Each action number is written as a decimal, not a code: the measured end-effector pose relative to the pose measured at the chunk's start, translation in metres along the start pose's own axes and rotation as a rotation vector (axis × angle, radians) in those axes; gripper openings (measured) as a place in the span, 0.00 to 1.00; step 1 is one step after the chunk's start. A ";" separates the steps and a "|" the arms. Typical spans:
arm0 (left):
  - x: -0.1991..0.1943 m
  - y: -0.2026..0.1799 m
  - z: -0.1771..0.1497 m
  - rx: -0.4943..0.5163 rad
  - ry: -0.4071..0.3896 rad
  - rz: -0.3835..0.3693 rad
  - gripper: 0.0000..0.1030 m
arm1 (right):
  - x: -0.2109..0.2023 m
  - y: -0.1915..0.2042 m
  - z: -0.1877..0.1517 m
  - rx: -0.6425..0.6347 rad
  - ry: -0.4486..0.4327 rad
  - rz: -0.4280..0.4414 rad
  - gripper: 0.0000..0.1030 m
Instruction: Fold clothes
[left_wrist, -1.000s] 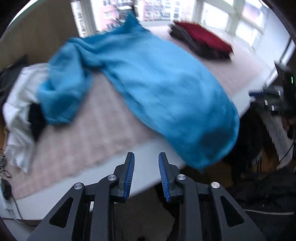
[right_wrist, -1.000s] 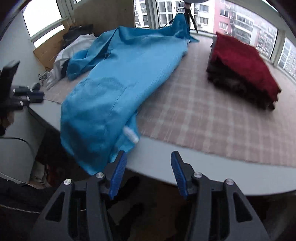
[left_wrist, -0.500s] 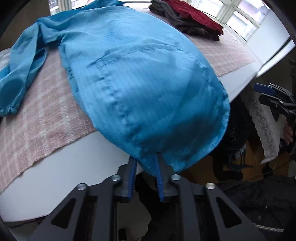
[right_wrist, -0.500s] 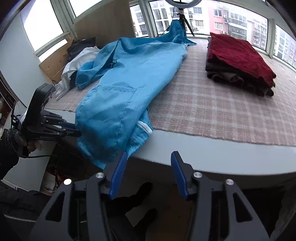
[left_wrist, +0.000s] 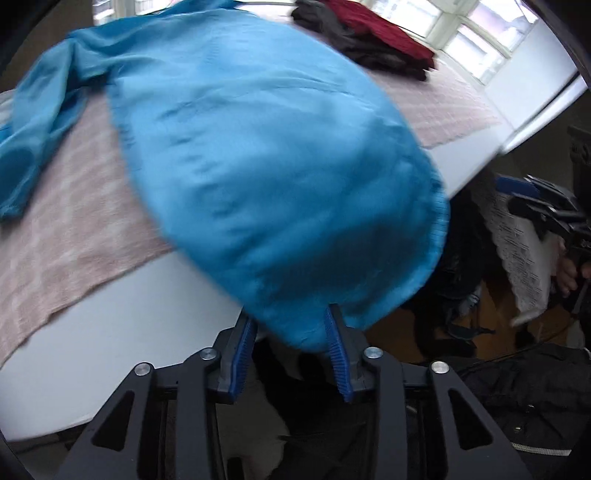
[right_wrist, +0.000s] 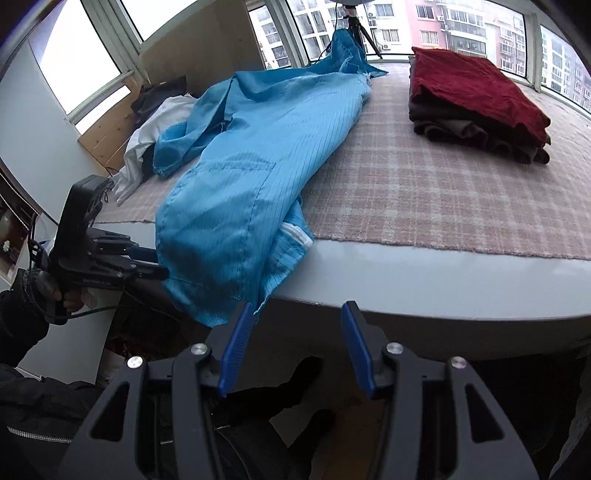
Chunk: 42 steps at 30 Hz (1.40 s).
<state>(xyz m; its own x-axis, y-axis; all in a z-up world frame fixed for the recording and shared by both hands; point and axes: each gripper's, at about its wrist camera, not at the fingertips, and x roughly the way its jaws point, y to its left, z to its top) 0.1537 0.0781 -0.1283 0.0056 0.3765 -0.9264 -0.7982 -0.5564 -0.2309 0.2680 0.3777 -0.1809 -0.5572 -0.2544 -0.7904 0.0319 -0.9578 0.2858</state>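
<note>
A blue striped garment (left_wrist: 258, 147) lies spread along the plaid table cover, and its lower hem hangs over the table's front edge. My left gripper (left_wrist: 290, 325) points steeply down at that hem. A bunch of the blue cloth sits between its pads and touches both, while the jaws are opening slightly. From the right wrist view the left gripper (right_wrist: 147, 266) meets the left corner of the garment (right_wrist: 251, 177). My right gripper (right_wrist: 297, 314) stands open below the table edge, just right of the hanging hem, with nothing in it; it also shows at the right of the left view (left_wrist: 535, 199).
A folded stack with a red garment on top (right_wrist: 472, 85) sits at the far right of the plaid cover (right_wrist: 443, 199). A white garment and dark clothes (right_wrist: 159, 125) lie heaped at the far left. A tripod (right_wrist: 354, 26) stands by the windows. The white table rim (right_wrist: 443, 291) runs in front.
My left gripper dropped towards the table edge and took the hanging blue hem between its jaws, which now stand wider than half a second ago. The right gripper stayed open and shifted slightly.
</note>
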 end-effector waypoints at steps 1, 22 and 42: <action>-0.001 -0.004 0.001 0.005 0.000 -0.009 0.02 | -0.002 -0.001 0.000 0.001 -0.005 -0.005 0.48; -0.216 -0.032 0.153 0.123 -0.328 0.019 0.01 | 0.040 0.069 0.016 -0.264 -0.189 0.063 0.48; -0.133 -0.129 0.202 0.339 -0.093 -0.209 0.09 | -0.034 0.004 -0.014 0.075 -0.145 -0.060 0.37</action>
<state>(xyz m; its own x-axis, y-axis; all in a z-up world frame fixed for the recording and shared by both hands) 0.1343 0.2499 0.0851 0.1463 0.5298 -0.8354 -0.9390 -0.1913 -0.2858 0.2987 0.3804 -0.1610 -0.6701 -0.1701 -0.7225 -0.0642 -0.9565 0.2847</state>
